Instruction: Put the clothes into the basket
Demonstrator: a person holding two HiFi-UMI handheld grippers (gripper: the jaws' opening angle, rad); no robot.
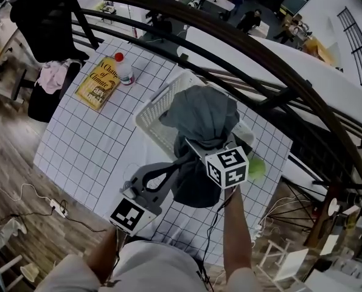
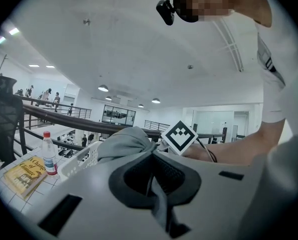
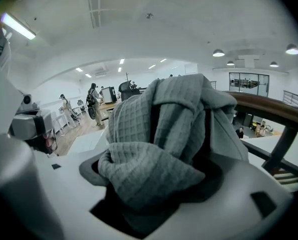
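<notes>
Above the railing-side gridded tablecloth (image 1: 89, 145), left gripper (image 1: 177, 163) and right gripper (image 1: 199, 146) jaws pinch the grey garment (image 1: 199, 111).

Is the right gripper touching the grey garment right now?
Touching. The right gripper view shows the grey garment bunched between the fingers of the right gripper, filling the gap and pressed against both.

**Where your three cameras look**

Your head view looks steeply down onto the gridded table (image 1: 77, 145). Your left gripper view sits low, facing level across it toward the basket (image 2: 81, 156). Your right gripper view is pressed close against the grey garment (image 3: 164, 139). All three views share that garment.
</notes>
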